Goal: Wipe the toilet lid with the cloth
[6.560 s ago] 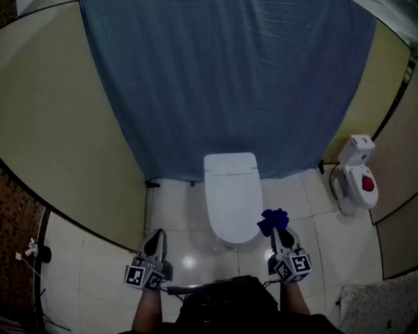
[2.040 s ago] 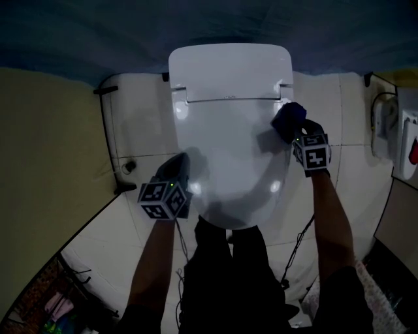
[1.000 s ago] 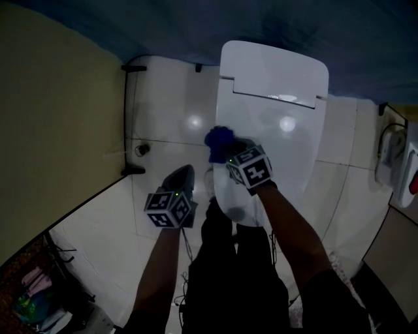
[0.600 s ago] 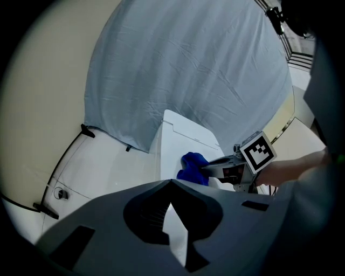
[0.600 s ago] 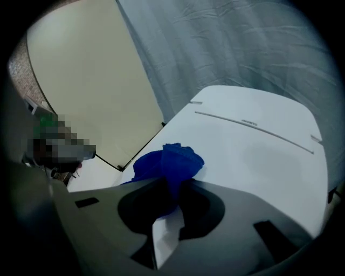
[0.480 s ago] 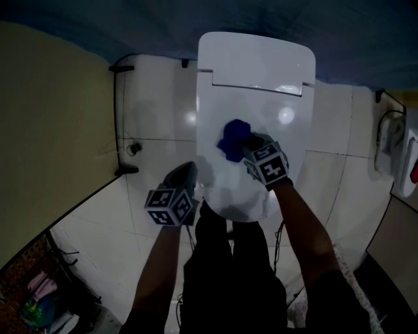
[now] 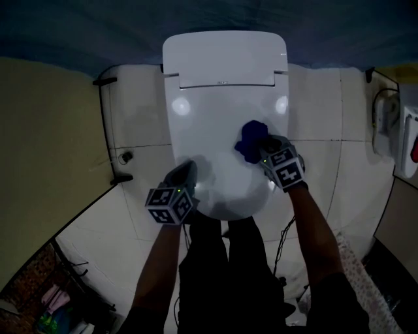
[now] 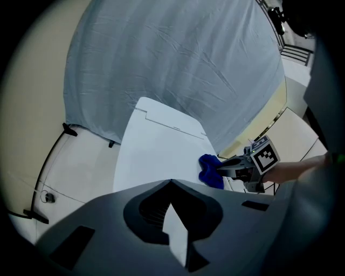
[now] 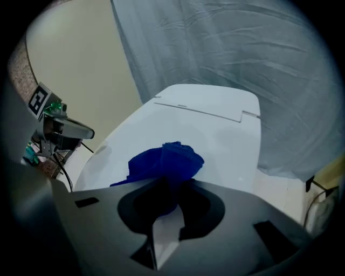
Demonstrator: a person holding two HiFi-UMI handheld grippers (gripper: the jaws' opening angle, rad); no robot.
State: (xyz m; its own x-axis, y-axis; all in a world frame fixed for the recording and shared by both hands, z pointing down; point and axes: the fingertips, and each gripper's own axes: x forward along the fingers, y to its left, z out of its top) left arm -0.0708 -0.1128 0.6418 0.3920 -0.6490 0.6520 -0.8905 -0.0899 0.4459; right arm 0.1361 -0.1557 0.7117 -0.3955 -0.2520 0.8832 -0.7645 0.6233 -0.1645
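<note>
The white toilet lid (image 7: 215,124) is down. A crumpled blue cloth (image 7: 251,140) rests on the right half of the lid, with my right gripper (image 7: 259,150) shut on it. In the right gripper view the cloth (image 9: 164,161) bulges out of the shut jaws onto the lid (image 9: 215,135). My left gripper (image 7: 185,169) hangs over the lid's front left edge, shut with nothing in it. From the left gripper view, the cloth (image 8: 211,171) and the right gripper (image 8: 230,166) lie at the far right of the lid (image 8: 156,156).
A blue curtain (image 7: 196,19) hangs behind the toilet. A beige wall (image 7: 46,130) runs along the left, with a black pipe and a floor fitting (image 7: 124,156) at its base. A white fixture (image 7: 406,137) stands at the right. My legs (image 7: 222,274) are in front of the bowl.
The right gripper has swept the cloth across the lid, from its left edge through the middle to the right side. The left gripper has stayed at the front left edge.
</note>
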